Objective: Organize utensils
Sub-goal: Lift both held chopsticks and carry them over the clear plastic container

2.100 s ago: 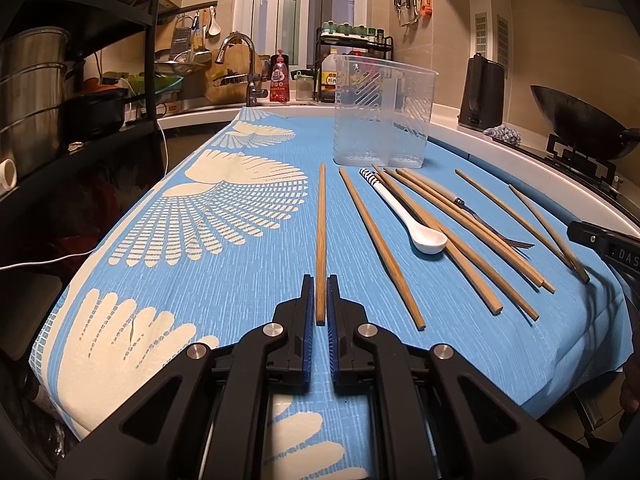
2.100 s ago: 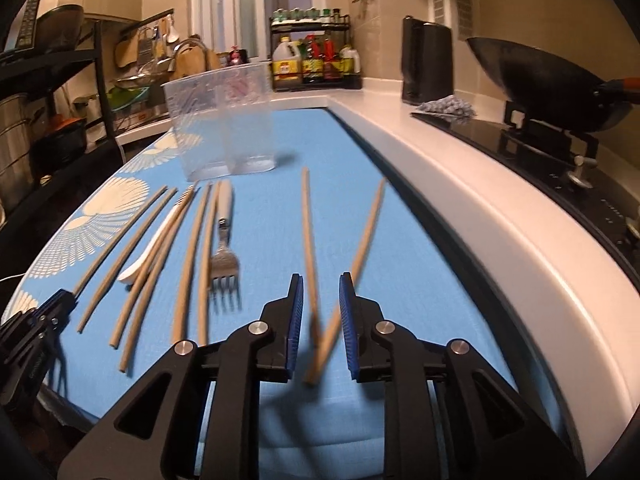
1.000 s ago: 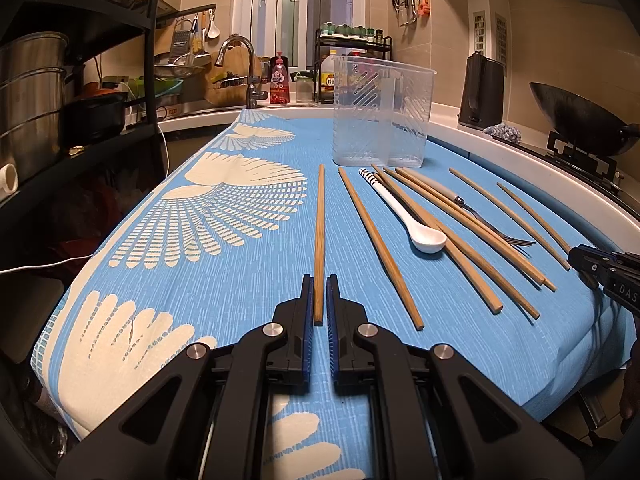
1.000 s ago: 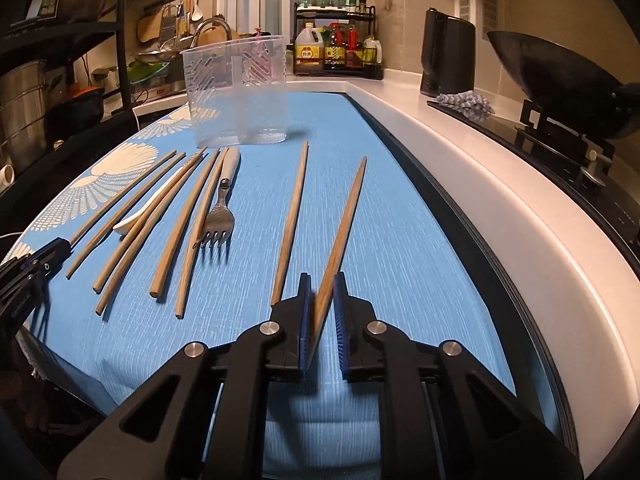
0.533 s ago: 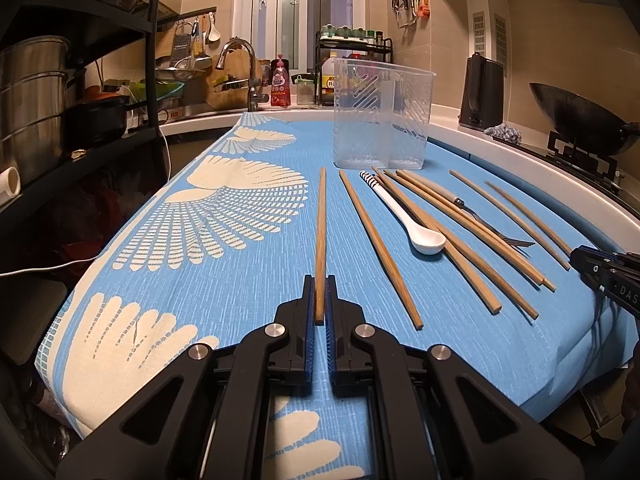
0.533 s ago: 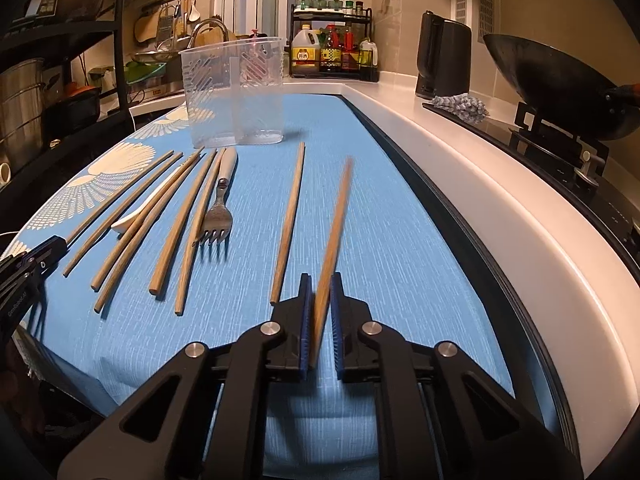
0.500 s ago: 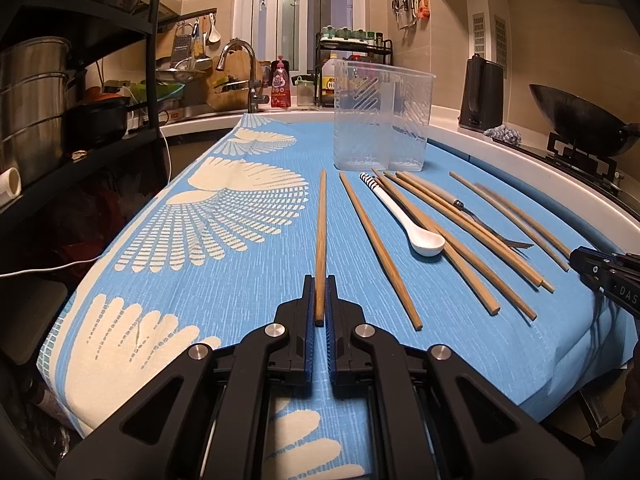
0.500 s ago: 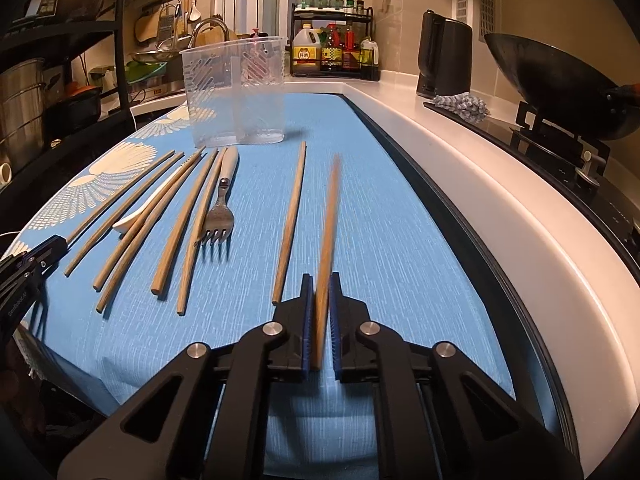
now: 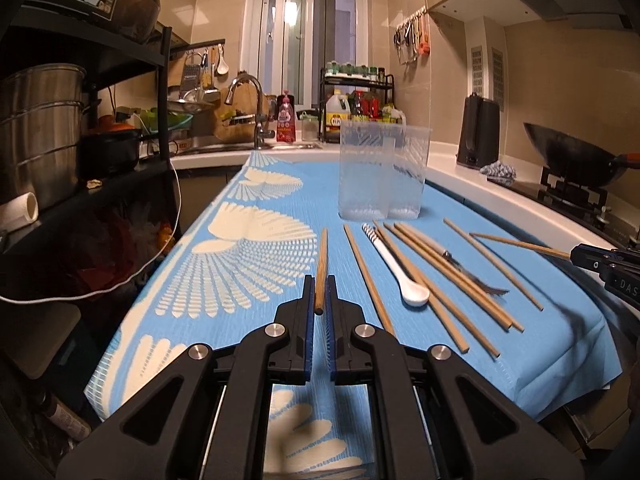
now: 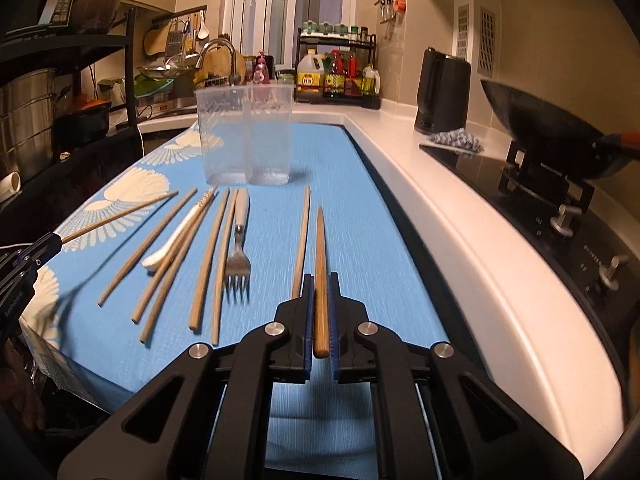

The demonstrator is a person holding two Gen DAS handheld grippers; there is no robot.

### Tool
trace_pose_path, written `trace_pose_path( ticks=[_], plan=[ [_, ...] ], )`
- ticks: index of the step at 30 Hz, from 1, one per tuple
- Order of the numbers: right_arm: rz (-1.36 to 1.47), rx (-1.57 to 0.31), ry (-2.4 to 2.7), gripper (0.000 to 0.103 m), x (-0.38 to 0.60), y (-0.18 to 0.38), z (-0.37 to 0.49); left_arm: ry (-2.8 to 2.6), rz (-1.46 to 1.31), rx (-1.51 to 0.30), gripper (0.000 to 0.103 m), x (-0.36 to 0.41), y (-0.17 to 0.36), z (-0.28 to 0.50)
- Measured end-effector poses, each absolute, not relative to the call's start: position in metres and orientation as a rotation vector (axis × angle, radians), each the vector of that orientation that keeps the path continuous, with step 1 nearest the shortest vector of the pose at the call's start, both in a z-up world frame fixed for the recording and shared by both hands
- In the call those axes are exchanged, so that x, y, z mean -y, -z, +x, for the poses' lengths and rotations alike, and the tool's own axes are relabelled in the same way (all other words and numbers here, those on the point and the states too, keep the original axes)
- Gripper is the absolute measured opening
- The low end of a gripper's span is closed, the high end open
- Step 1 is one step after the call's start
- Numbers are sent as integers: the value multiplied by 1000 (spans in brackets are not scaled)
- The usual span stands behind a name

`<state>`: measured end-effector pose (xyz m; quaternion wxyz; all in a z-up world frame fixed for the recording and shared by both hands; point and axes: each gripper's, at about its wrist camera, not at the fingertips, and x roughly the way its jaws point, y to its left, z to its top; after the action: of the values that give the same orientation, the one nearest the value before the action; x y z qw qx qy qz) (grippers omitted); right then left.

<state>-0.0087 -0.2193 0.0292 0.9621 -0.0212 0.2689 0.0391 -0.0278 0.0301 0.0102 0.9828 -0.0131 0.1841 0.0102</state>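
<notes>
Two chopsticks lifted: one in left hand-held gripper, other in right.

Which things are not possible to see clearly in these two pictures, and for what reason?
- Fork tines: motion-blurred, right wrist view.
- Fork handle, left wrist view: mostly behind chopsticks.
- Clear container inside: its frosted walls blur it, contents uncertain.
- Bottle labels on the spice rack: too small.
- Right gripper body: cut by the left view's edge.
</notes>
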Motion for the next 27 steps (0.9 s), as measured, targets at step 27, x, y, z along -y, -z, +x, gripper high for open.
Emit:
trace_pose_path(
  ticks=[27],
  plan=[
    [5, -412, -173, 7, 217, -139, 46, 54, -32, -242, 5, -45, -123, 33]
  ],
)
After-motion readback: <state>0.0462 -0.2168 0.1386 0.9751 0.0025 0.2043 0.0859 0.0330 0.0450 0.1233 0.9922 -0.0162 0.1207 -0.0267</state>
